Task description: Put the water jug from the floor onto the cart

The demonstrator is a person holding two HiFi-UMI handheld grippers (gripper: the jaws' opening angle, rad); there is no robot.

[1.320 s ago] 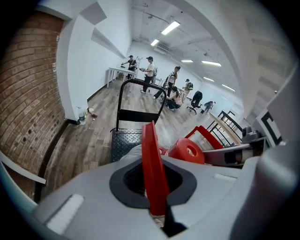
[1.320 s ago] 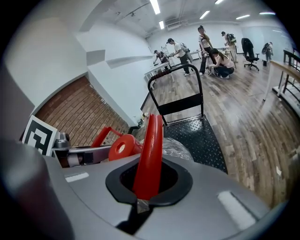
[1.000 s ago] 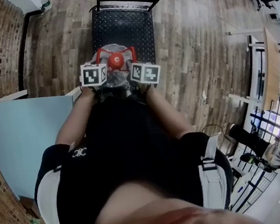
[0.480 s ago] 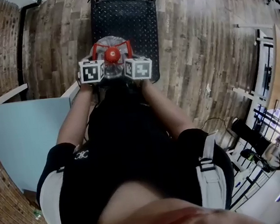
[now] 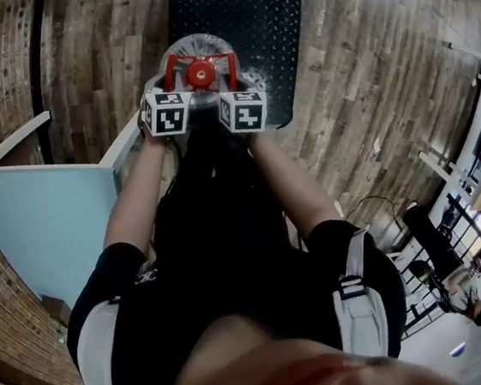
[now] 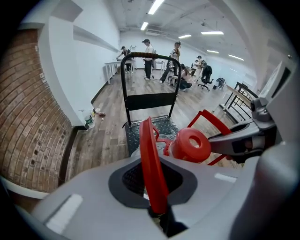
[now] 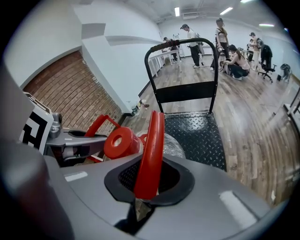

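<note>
Both tongs point steeply down over a plank floor [image 5: 366,78], the widest thing beneath and around them. Just ahead of them stands the cart [image 5: 268,20], its black studded deck running away from the tongs to an upright black push bar [image 6: 150,55] at the far end. Between the two tongs, at the near end of that deck, is the water jug [image 5: 198,44], clear-walled and upright. From above it overlaps the deck's near corner, though whether its base rests there cannot be told. Two red handle loops rise from its neck, one on each side. The left tongs [image 6: 158,213] are easing open, with the left loop [image 6: 152,173] standing between the jaws and its foot pinched in the slit. The right tongs [image 7: 138,206] are opening wider. A pale gap shows under the right loop [image 7: 150,154], which stands between the jaws without being pressed. Smallest, the red cap [image 5: 201,75] sits midway between the two tongs.
</note>
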